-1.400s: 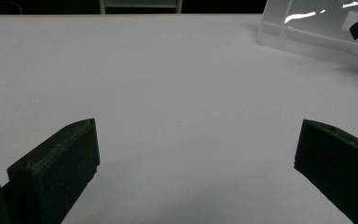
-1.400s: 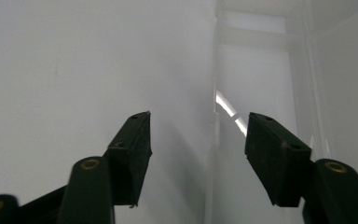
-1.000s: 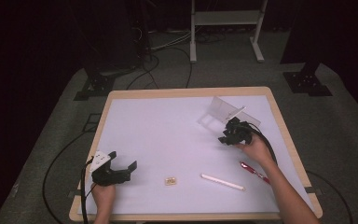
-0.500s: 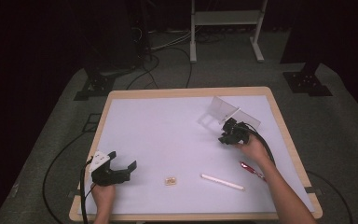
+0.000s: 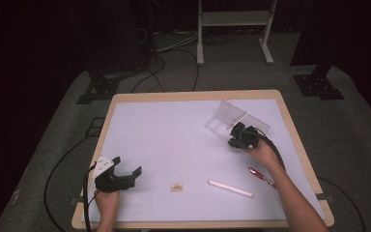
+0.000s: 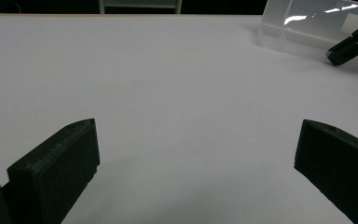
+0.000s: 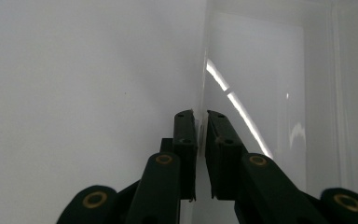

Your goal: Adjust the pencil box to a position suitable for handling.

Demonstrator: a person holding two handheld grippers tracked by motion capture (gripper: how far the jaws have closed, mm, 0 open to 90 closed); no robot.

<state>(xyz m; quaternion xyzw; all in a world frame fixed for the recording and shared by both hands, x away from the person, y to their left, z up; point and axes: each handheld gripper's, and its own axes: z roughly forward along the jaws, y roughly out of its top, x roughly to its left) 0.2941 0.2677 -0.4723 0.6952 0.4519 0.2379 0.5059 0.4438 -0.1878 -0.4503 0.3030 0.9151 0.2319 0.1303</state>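
Note:
A clear plastic box (image 5: 232, 113) with a raised lid lies at the table's back right. My right gripper (image 5: 236, 131) reaches it from the near side. In the right gripper view the jaws (image 7: 201, 116) have just been closing and now pinch the thin edge of a clear wall of the box (image 7: 261, 74). My left gripper (image 5: 127, 165) rests at the front left, open, with bare white table between its jaws (image 6: 198, 135). From the left gripper view the box (image 6: 307, 23) and the right gripper's tip (image 6: 349, 46) sit far off at the upper right.
A white pen (image 5: 230, 188), a red pen (image 5: 261, 177) and a small beige piece (image 5: 176, 187) lie near the front of the white table (image 5: 174, 125). Cables and stand feet sit on the dark floor beyond the wooden rim.
The right hand has edged slightly toward the clear box. The left hand and its gripper have not moved.

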